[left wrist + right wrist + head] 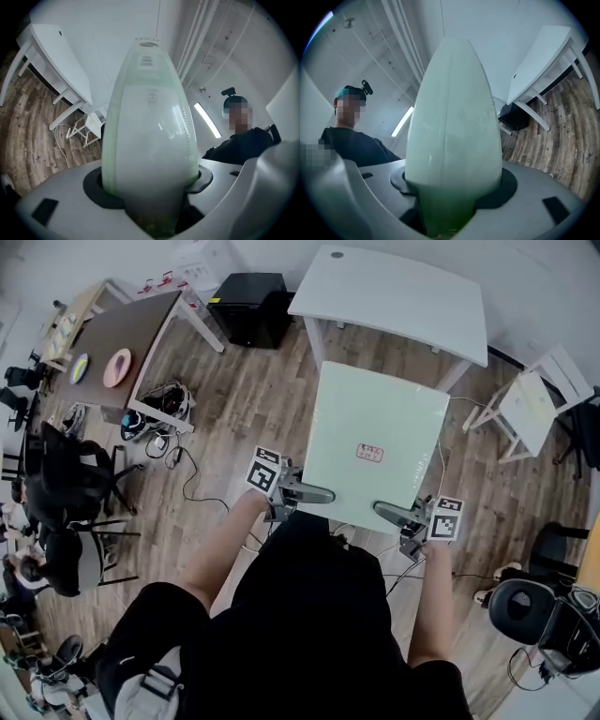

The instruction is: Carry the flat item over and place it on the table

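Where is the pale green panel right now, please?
The panel sits mid head view, held over the floor by the left gripper and right gripper, near the white table.

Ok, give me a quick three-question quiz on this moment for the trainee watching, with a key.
1. True or false: the green panel already rests on the white table.
2. Of the left gripper and the right gripper, which is shut on the green panel? A) only the left B) only the right C) both
3. Short answer: what surface lies below the green panel in the head view?

Key
1. False: it is held in the air, short of the white table.
2. C: each gripper view shows the panel's edge between its jaws.
3. The wooden floor.
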Demonstrator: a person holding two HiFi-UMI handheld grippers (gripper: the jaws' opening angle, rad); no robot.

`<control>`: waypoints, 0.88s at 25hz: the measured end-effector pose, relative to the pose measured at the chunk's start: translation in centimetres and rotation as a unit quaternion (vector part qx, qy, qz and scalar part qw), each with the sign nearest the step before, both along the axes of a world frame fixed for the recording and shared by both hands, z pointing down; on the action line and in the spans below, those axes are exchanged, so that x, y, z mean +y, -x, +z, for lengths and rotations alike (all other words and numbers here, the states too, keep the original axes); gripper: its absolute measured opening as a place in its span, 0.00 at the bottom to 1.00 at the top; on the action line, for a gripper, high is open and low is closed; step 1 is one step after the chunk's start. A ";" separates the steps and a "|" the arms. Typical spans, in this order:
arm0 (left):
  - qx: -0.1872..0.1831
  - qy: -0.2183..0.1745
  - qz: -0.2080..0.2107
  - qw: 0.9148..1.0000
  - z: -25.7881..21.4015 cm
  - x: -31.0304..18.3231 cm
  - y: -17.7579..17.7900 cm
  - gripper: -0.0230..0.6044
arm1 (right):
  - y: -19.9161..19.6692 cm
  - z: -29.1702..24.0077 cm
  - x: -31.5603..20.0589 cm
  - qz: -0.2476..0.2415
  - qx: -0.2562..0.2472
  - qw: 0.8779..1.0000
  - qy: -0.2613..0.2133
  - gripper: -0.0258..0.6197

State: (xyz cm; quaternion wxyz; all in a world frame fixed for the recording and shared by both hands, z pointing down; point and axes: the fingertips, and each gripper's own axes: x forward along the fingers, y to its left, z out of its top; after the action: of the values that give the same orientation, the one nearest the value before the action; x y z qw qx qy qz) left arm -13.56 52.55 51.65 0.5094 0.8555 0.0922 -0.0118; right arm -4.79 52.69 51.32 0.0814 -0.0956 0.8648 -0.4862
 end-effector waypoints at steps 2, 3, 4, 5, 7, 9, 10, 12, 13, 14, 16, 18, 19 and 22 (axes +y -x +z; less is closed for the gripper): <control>0.002 0.002 0.002 1.000 0.1 -0.2 0.3 0.55 | 0.2 0.1 -0.2 0.008 0.001 1.000 0.004 0.50; 0.004 0.004 0.004 1.000 0.2 -0.3 0.4 0.55 | 0.3 0.1 -0.3 0.012 0.003 1.000 0.005 0.50; 0.005 0.005 0.006 1.000 0.2 -0.5 0.4 0.55 | 0.3 0.1 -0.5 0.017 0.005 1.000 0.007 0.50; 0.007 0.005 0.008 1.000 0.2 -0.7 0.3 0.55 | 0.2 0.1 -0.6 0.021 0.007 1.000 0.008 0.50; 0.009 0.006 0.011 1.000 0.4 -1.5 -0.3 0.55 | -0.4 0.3 -1.3 0.026 0.010 1.000 0.009 0.50; 0.008 0.005 0.014 1.000 0.7 -3.0 -1.1 0.55 | -1.2 0.6 -2.8 0.030 0.012 0.999 0.009 0.50; 0.008 0.004 0.015 1.000 0.9 -4.0 -1.4 0.55 | -1.6 0.8 -3.7 0.031 0.012 0.999 0.009 0.50; 0.009 0.003 0.017 1.000 1.0 -5.8 -1.7 0.55 | -1.8 0.9 -5.5 0.032 0.013 0.999 0.011 0.50; 0.010 0.004 0.017 1.000 1.0 -6.5 -1.6 0.55 | -1.8 0.9 -6.3 0.033 0.014 0.999 0.012 0.50; 0.011 0.006 0.017 1.000 0.9 -7.2 -1.5 0.55 | -1.6 0.8 -7.0 0.032 0.016 0.999 0.015 0.50; 0.014 0.011 0.015 1.000 0.5 -8.2 -1.0 0.55 | -1.1 0.3 -8.1 0.031 0.019 0.999 0.020 0.50; 0.016 0.015 0.012 1.000 0.3 -9.5 -0.4 0.55 | -0.4 0.0 -9.4 0.029 0.022 0.999 0.023 0.50; 0.016 0.015 0.010 1.000 0.3 -10.5 -0.2 0.55 | -0.3 -0.1 -10.4 0.028 0.022 0.999 0.024 0.50; 0.015 0.016 0.004 1.000 0.7 -14.3 -0.2 0.55 | -0.3 0.4 -14.4 0.022 0.021 0.999 0.026 0.50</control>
State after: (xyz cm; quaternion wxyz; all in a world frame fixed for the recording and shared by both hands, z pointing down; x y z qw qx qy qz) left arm -13.33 38.22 52.34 0.5217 0.8465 0.1033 -0.0239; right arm -4.49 38.32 51.71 0.0720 -0.1271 0.8511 -0.5042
